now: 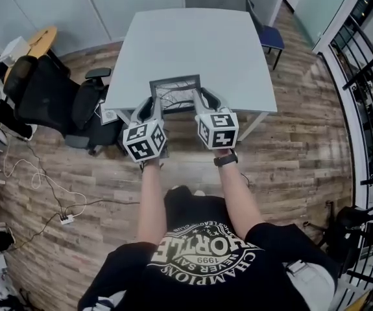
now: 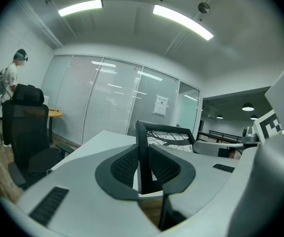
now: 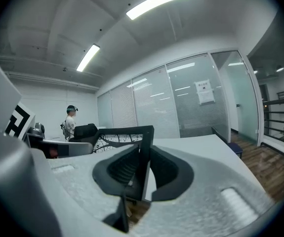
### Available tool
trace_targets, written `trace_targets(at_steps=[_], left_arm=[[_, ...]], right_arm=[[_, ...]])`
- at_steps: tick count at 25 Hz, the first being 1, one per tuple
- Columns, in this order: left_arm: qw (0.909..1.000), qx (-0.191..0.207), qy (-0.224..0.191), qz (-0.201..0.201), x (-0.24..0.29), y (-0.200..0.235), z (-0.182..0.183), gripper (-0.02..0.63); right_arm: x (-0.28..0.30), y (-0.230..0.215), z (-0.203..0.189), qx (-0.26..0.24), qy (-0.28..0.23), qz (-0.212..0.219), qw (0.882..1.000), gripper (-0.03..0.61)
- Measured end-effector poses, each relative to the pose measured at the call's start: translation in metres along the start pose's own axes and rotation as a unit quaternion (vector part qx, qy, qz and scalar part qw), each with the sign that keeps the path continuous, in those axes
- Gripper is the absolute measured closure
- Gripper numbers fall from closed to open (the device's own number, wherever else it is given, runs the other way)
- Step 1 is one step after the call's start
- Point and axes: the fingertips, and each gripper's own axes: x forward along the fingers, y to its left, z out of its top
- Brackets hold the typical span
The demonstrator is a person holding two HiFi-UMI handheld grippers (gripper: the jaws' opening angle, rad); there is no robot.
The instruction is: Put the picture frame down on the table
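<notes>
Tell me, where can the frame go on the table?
Anywhere: the table is bare beyond the frame, up to its far edge. The only crowding is on the floor to its left, with black chairs.
</notes>
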Motion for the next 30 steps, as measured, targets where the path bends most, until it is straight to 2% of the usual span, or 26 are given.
trace_targets(at_steps=[8, 15, 24, 30], left_arm=[[1.0000, -0.003, 0.008, 0.004, 0.033, 0.003, -0.004, 0.545], [0.9998, -0.010, 0.015, -0.011, 0.109, 0.036, 0.002, 0.545], [0.9990, -0.013, 0.003, -0.043, 0.227, 0.080, 0.057, 0.545], [0.9987, -0.020, 0.003, -0.047, 0.283, 0.131, 0.083, 0.545]], right_arm=[[0.028, -0.021, -0.008, 0.006, 0.008, 0.000, 1.000, 0.509], [0.099, -0.044, -0.010, 0.004, 0.015, -0.017, 1.000, 0.508], [0.209, -0.074, 0.033, 0.002, -0.004, -0.034, 0.999, 0.505], [0.290, -0.070, 0.053, -0.006, -0.007, -0.040, 0.999, 0.506]])
